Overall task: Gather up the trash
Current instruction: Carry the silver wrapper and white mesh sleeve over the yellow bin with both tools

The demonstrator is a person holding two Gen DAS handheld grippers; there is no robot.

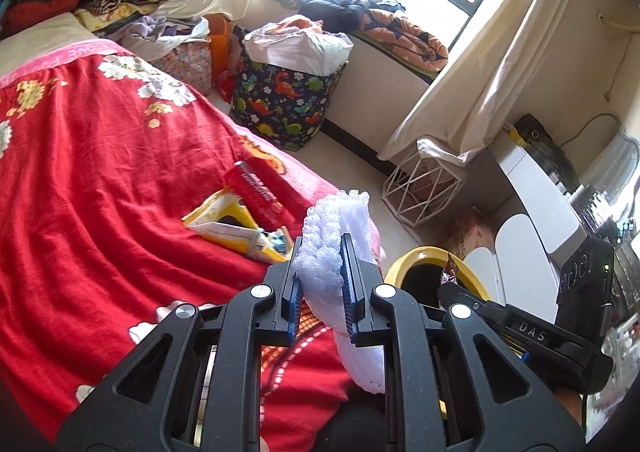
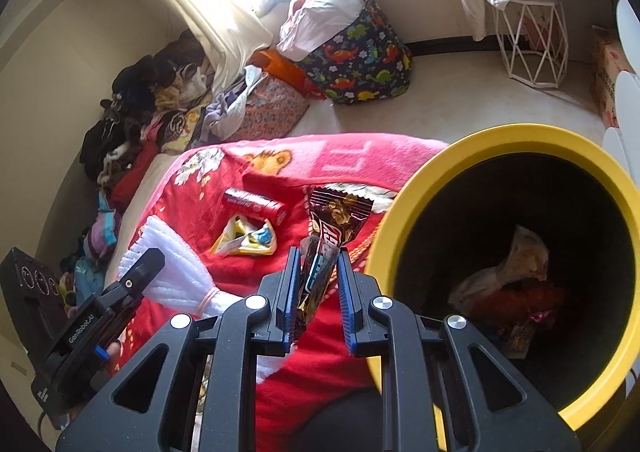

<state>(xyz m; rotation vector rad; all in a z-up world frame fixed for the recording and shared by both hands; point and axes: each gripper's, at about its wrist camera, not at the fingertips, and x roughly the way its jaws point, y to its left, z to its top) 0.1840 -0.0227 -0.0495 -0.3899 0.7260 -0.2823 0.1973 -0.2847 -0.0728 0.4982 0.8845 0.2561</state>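
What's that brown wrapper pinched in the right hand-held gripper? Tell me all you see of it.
The brown wrapper looks like a glossy, crinkled candy-bar wrapper with a crimped top edge, white lettering and a blue patch. It stands roughly upright, pinched low down in the right hand-held gripper, above the red blanket and beside the yellow-rimmed bin.

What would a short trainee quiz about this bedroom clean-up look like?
1. True or false: the right gripper holds a brown candy wrapper.
2. What does the left gripper hold? A) white foam netting B) a sock C) a red tube
3. Fill in: the yellow-rimmed bin stands beside the bed's red ____.

Key: 1 true. 2 A. 3 blanket. The red tube and yellow packet lie on the blanket, not yet collected.
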